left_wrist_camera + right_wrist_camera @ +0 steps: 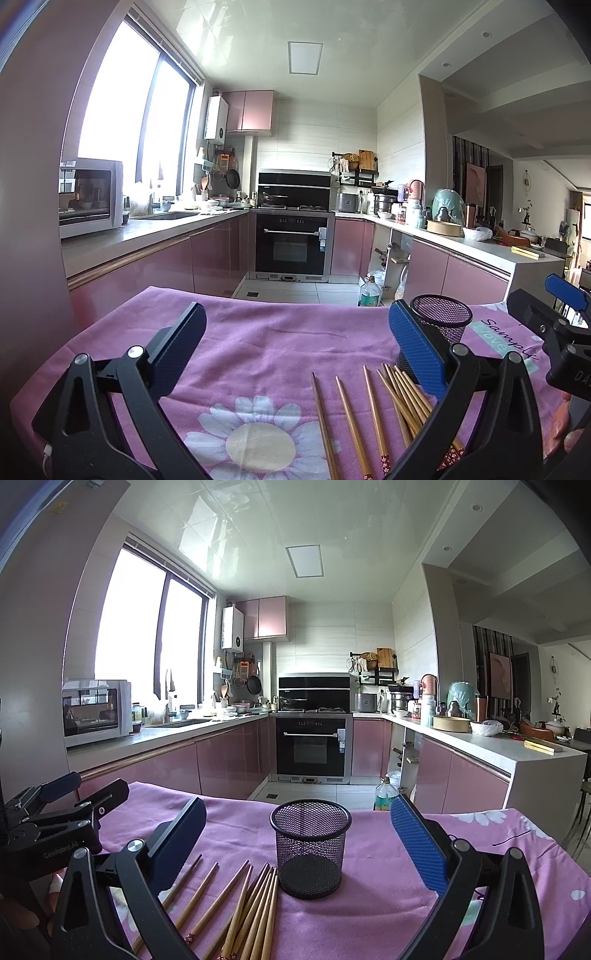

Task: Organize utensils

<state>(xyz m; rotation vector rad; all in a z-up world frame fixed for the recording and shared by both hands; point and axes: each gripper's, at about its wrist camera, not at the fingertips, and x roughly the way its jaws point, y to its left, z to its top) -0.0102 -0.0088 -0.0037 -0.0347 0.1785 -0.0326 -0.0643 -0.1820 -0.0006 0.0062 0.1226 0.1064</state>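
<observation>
Several wooden chopsticks (373, 413) lie loose on a pink flowered cloth (258, 339), tips pointing away; they also show in the right wrist view (243, 904). A black mesh holder (310, 849) stands upright and empty just right of them, partly hidden behind my left finger in the left wrist view (443, 321). My left gripper (295, 339) is open and empty above the cloth, left of the chopsticks. My right gripper (299, 830) is open and empty, with the holder seen between its fingers. Each gripper shows at the edge of the other's view.
The cloth-covered table ends at its far edge (236, 797), with kitchen floor beyond. A plastic bottle (386, 794) stands on the floor past the edge. Pink cabinets, counters, an oven (312, 746) and a microwave (96, 712) are far behind.
</observation>
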